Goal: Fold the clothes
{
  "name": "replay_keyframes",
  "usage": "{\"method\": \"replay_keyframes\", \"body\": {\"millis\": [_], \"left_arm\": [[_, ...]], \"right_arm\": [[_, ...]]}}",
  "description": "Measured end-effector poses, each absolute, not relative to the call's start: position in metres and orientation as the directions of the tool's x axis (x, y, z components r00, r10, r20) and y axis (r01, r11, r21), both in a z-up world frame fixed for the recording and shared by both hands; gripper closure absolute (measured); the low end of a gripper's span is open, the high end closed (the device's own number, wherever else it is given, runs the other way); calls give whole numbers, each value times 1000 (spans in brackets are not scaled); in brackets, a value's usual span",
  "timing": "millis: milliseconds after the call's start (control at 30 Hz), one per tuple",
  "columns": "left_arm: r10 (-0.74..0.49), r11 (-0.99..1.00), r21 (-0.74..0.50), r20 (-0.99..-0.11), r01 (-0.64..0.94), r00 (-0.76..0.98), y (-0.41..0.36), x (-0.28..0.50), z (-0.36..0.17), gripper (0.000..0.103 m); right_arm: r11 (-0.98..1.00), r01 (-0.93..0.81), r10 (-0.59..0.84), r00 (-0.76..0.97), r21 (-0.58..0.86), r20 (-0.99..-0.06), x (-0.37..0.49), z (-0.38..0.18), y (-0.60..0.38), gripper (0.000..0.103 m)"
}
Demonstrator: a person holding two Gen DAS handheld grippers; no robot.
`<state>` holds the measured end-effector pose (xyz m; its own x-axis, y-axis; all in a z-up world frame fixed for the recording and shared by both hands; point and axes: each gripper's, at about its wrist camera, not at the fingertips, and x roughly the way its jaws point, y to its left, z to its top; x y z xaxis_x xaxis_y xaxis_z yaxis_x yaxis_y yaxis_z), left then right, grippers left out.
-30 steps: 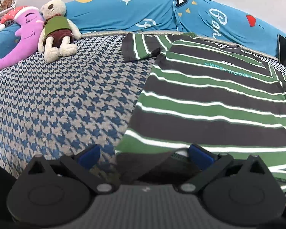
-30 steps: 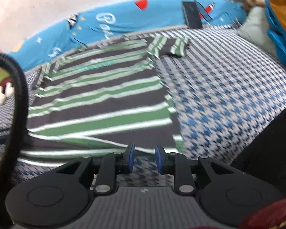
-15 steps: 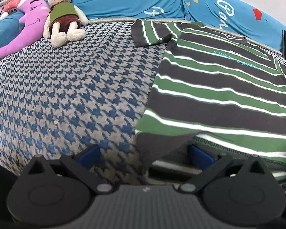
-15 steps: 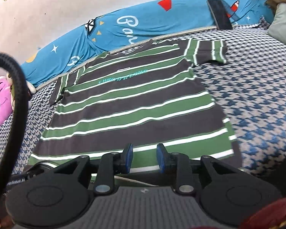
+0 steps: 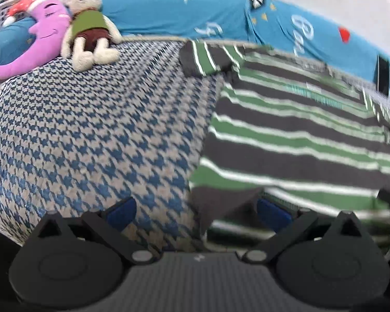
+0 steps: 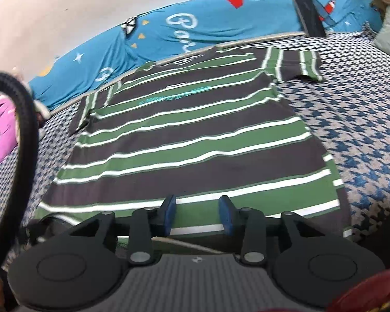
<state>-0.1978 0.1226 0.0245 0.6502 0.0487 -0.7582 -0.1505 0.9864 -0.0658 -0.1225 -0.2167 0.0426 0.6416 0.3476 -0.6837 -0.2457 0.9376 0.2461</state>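
In the left wrist view, the striped T-shirt [image 5: 293, 140] lay spread flat on the houndstooth bedcover [image 5: 91, 135], collar toward the blue bolster [image 5: 195, 10]. The left gripper [image 5: 195, 208] stood wide open at the near left corner of the hem; the picture was blurred, so whether a finger touched the cloth was unclear.

In the right wrist view, the right gripper [image 6: 197, 214] was partly open, holding nothing, low over the hem near its middle. Both sleeves lay spread out.

I judged the step to be taking hold of the hem. Next, each gripper needed to close on the cloth's edge.
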Motion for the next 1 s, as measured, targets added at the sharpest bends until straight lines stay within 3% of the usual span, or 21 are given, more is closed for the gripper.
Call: {"method": "replay_keyframes", "body": {"millis": [367,767,1000], "left_arm": [[129,978,-1,-778,-207,615,128,-196,19,0],[148,943,-103,-720,-317,677,150,-208,37,0],[159,941,-94,-726,-326,669,151,-205,36,0]], "right_arm": [[870,-430,467,560,241,-685,-139,39,-189,66],[747,-561,618,385,358,-686,-147,36,-177,66],[671,-643,650,271,369,-710,-159,29,-162,66]]}}
